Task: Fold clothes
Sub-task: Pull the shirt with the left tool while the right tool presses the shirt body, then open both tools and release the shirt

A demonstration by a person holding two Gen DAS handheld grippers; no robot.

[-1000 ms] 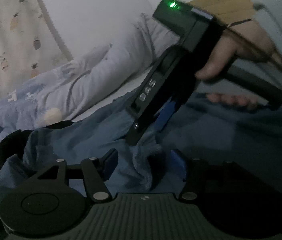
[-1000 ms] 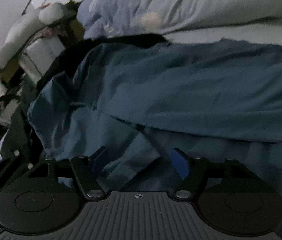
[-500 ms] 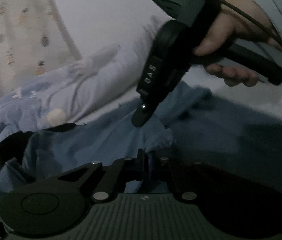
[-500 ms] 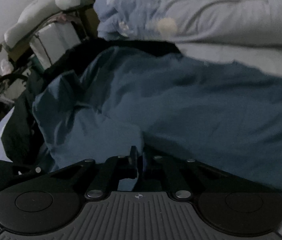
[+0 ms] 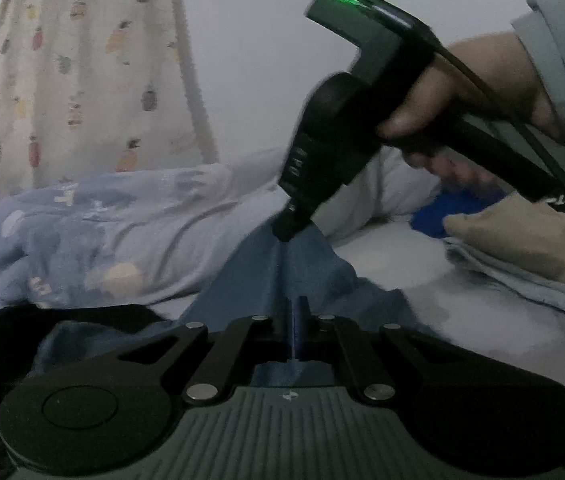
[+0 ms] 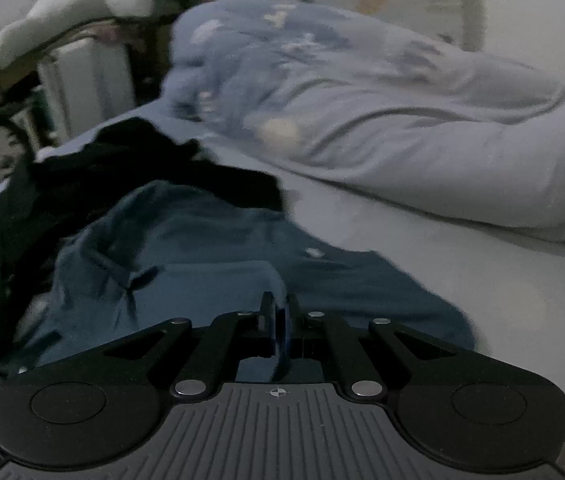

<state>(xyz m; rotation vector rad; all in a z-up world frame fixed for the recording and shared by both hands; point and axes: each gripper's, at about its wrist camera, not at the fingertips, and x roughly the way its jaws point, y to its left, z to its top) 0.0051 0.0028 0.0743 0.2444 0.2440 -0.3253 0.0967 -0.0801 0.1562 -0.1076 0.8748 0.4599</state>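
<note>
A blue garment (image 5: pixel 282 276) lies on the white bed and is lifted at one edge. My left gripper (image 5: pixel 293 312) is shut on its cloth. My right gripper (image 6: pixel 278 308) is shut on the same blue garment (image 6: pixel 202 248), which trails down to the left over the sheet. In the left wrist view the right gripper (image 5: pixel 288 232) shows from the side, held by a hand, pinching a raised peak of the cloth just beyond my left fingertips.
A black garment (image 6: pixel 82 176) lies beside the blue one. A rolled pale-blue duvet (image 6: pixel 362 120) runs along the far side. Folded beige and grey clothes (image 5: pixel 522 248) sit at the right. A patterned curtain (image 5: pixel 82 80) hangs behind. Clutter stands off the bed's left edge (image 6: pixel 62 72).
Both grippers went from open to shut on the blue garment, then lifted it. The cloth now rises in a peak and covers less of the sheet.
</note>
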